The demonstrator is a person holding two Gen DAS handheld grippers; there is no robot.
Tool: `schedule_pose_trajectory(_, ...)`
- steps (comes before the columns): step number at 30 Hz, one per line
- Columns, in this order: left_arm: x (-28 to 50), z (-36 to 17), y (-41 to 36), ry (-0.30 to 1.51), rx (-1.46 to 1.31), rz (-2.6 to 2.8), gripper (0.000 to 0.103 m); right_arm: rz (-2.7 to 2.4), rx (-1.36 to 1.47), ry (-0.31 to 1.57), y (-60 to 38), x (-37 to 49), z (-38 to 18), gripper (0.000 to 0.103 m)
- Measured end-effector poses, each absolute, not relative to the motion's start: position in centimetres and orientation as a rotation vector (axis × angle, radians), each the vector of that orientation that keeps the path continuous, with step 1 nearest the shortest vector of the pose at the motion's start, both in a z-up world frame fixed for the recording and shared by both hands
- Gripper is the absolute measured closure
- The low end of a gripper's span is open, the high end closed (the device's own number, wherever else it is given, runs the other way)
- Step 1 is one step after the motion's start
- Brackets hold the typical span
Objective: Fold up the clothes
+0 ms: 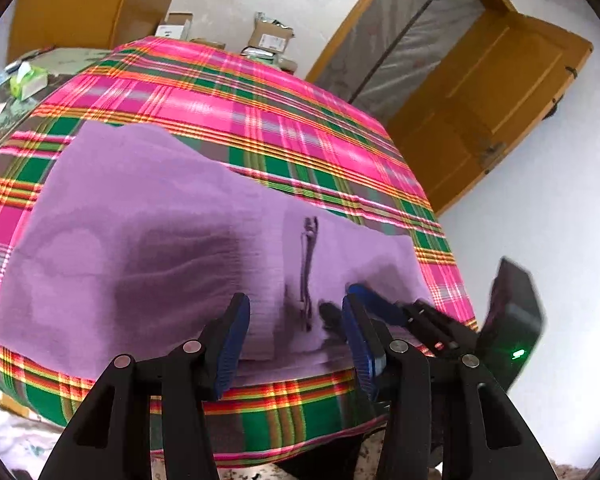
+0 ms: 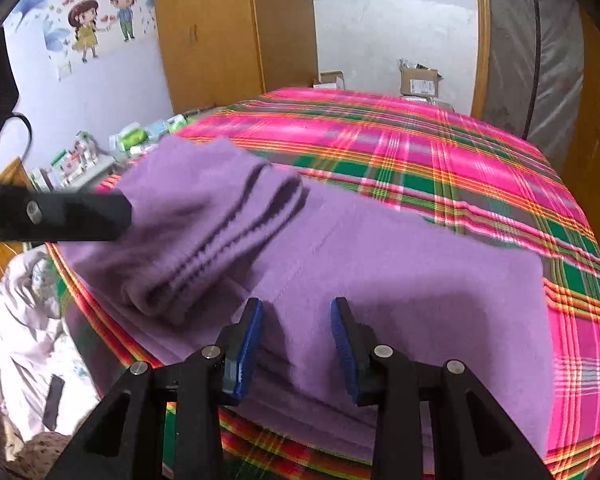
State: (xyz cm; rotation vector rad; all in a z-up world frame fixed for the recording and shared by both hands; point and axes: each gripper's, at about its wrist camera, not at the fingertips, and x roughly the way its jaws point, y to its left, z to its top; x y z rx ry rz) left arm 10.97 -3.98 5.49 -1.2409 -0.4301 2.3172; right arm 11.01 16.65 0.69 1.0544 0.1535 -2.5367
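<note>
A purple knit garment (image 1: 148, 240) lies spread on the pink and green plaid bed cover (image 1: 260, 120). In the left wrist view my left gripper (image 1: 298, 342) stands open over the garment's near hem, with ribbed cloth between its blue pads (image 1: 232, 344). My right gripper (image 1: 384, 310) rests just to its right, on the garment's edge. In the right wrist view the right gripper (image 2: 298, 344) is open above flat purple cloth (image 2: 400, 280). A bunched, layered fold (image 2: 204, 224) lies to its left, beside the black body of the left gripper (image 2: 60, 216).
Cardboard boxes (image 2: 418, 78) stand beyond the bed's far edge. An open wooden door (image 1: 480, 100) and a plastic-wrapped mattress (image 2: 536, 48) are to the right. Packets clutter a side surface (image 2: 100, 152). A pale quilt (image 2: 28, 320) lies low at the left, with a wardrobe (image 2: 212, 28) behind.
</note>
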Motion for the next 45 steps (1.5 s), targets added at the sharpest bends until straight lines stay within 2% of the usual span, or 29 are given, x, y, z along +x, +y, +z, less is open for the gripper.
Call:
schedule_pose_trajectory(6,10.5,5.0,-5.4,-0.471,-1.251,2.337,0.053,-2.537,0.993,0.163,16.4,11.8,2.1,0.067)
schedule_pose_trajectory(13,10.4,4.8,-7.8,-0.523,-1.249,2.376,0.053,-2.514,1.063,0.167,15.7,11.3,0.8,0.067)
schedule_pose_trajectory(20,9.9,4.4,-10.8,-0.574,-1.262,2.414,0.053,-2.520,0.962,0.146,14.6,12.0,3.9,0.067)
schedule_pose_trajectory(31,8.2,3.6,-17.0,-0.691,-1.273,2.502,0.053,-2.422,0.895,0.232,8.8,12.0,4.4,0.067)
schedule_pose_trajectory(45,7.5,0.9,-21.6,-0.726,-1.387,2.538,0.053,-2.187,0.907,0.300,-0.6,11.0,2.3,0.067)
